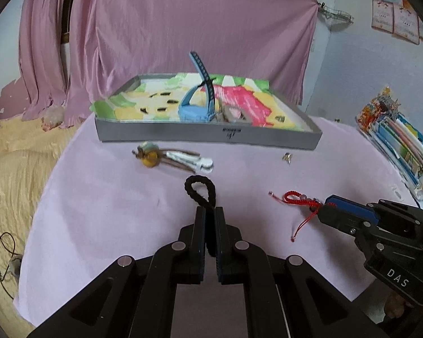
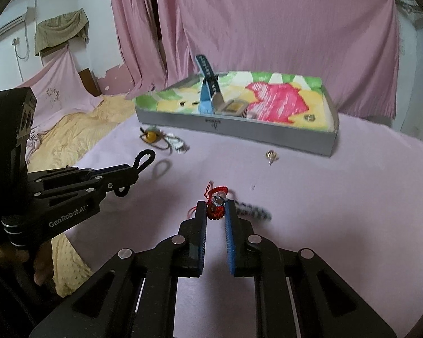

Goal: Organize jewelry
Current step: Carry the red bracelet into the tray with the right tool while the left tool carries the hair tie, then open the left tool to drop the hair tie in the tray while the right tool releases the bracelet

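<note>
Now, left wrist view: the left gripper (image 1: 210, 214) has its jaws nearly closed, pinching a black braided cord loop (image 1: 200, 190) whose loop end sticks out forward past the fingertips, above the lilac tablecloth (image 1: 98, 202). Ahead of the jaws and slightly left lies a charm with a yellow bead and white tassel (image 1: 172, 159). Further ahead sits the grey tray (image 1: 206, 135), lined with a colourful drawing, with a blue watch (image 1: 196, 107) inside, one strap standing upright. A small metal earring (image 1: 286, 157) lies ahead and to the right, just in front of the tray wall. Right of the jaws, the right gripper (image 1: 323, 207) holds a red braided bracelet (image 1: 296, 198) at its tips.

Right wrist view: the right gripper (image 2: 215, 211) has its jaws partly closed, with a gap still visible between the blue pads; the red braided bracelet (image 2: 215, 200) is caught between the fingertips. A blurred striped item (image 2: 253, 209) lies just right of the tips. Left of the jaws, the left gripper (image 2: 135, 170) holds the black braided cord loop (image 2: 145, 159) off the cloth. The grey tray (image 2: 239, 129) lies well ahead, the small metal earring (image 2: 271, 155) between it and the jaws.
</note>
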Demonstrator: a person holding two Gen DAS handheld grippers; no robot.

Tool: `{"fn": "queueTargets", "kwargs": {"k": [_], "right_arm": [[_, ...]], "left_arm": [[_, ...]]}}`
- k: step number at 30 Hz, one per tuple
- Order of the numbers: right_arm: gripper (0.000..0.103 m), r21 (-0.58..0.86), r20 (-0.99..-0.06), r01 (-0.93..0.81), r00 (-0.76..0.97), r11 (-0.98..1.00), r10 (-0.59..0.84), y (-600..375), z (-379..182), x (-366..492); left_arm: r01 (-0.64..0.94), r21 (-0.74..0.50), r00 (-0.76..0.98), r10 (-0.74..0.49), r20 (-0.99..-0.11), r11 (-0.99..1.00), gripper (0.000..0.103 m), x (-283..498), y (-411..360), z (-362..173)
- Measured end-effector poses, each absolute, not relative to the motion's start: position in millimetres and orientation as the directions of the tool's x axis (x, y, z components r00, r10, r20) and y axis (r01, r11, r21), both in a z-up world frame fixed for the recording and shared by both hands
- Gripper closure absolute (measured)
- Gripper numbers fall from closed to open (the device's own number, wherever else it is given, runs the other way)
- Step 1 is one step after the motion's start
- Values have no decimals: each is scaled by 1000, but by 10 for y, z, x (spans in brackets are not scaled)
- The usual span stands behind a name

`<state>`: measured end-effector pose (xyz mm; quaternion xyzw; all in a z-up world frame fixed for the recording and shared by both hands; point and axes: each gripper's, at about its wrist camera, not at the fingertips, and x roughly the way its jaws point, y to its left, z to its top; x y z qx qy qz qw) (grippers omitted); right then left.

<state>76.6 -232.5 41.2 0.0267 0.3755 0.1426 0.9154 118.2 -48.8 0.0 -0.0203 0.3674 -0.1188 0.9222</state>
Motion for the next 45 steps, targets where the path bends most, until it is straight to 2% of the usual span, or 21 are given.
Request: {"fn": "queueTargets", "kwargs": {"k": [5, 14, 27, 36, 45], "right_arm": [[93, 148, -652, -245, 704, 958, 281, -2376, 527, 824], [93, 229, -596, -262, 724, 937, 348, -2543, 695, 1071], [93, 179, -565, -211, 778, 961, 276, -2607, 800, 1694], [93, 183, -590, -170, 769, 968, 247, -2580, 651, 2108], [93, 194, -659, -154, 711, 969, 245, -2522, 403, 2318]], "left_arm": [[203, -131, 724, -238, -648, 971, 98, 1262, -495, 101], [204, -134, 744, -242, -623, 970, 98, 1450, -544, 227], [177, -175, 792, -246, -559, 968, 98, 2057, -475, 441], [135, -166, 764, -210, -610, 977, 98, 2507, -424, 279], [107, -148, 708, -180, -683, 983, 98, 2696, -419, 93]]}}
